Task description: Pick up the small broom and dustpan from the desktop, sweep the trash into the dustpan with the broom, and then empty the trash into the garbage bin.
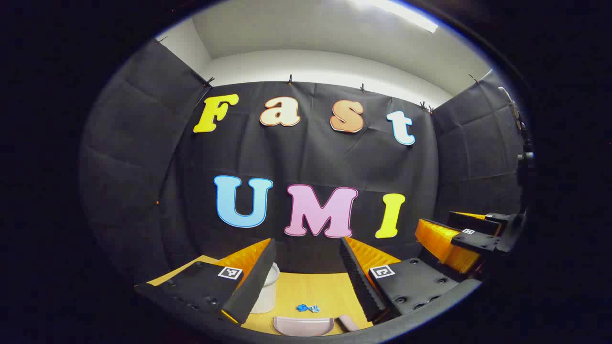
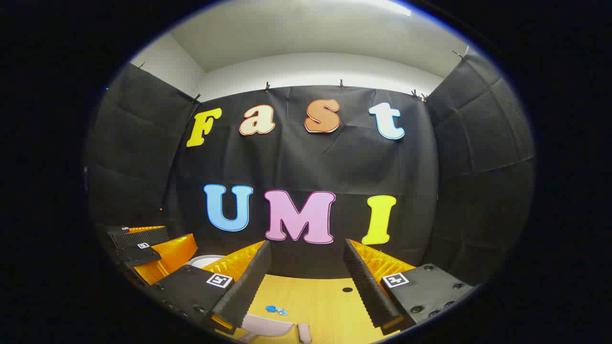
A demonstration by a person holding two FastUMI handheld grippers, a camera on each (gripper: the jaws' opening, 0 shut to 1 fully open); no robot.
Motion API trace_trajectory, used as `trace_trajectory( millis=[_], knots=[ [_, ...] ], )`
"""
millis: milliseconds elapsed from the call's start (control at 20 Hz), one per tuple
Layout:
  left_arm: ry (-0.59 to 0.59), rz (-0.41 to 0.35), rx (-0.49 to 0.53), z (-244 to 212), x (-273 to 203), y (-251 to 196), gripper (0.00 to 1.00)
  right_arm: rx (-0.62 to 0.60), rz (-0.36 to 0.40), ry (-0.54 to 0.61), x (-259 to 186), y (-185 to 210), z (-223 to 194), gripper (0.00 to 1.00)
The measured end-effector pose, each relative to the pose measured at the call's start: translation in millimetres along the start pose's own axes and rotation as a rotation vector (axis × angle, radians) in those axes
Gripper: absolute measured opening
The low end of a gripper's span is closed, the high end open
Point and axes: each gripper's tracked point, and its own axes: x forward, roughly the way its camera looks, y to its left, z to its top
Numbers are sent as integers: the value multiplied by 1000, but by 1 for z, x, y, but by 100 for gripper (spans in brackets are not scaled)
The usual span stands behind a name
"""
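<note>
Desktop [image 1: 311, 286] open between dustpan [image 1: 302, 326] and wall.

A pale pink dustpan [image 1: 302, 325] lies flat at the frame's bottom centre, the pink broom [image 1: 348, 323] handle just right of it. Blue trash [image 1: 308, 308] scraps sit just above; the white garbage bin [image 1: 266, 291] stands upright at lower left.

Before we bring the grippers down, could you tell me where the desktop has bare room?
Bare wood lies behind the blue trash toward the wall, around the small hole, and to the right. It is crowded in front: dustpan, broom handle, with the white bin at left.
</note>
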Motion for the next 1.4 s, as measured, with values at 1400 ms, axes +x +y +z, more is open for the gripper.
trace_trajectory(
  millis=[1400],
  knots=[
    [-122,-103,-11,30,-22,-30,79,-59,-9,-104,-12,-1,35,96]
  ],
)
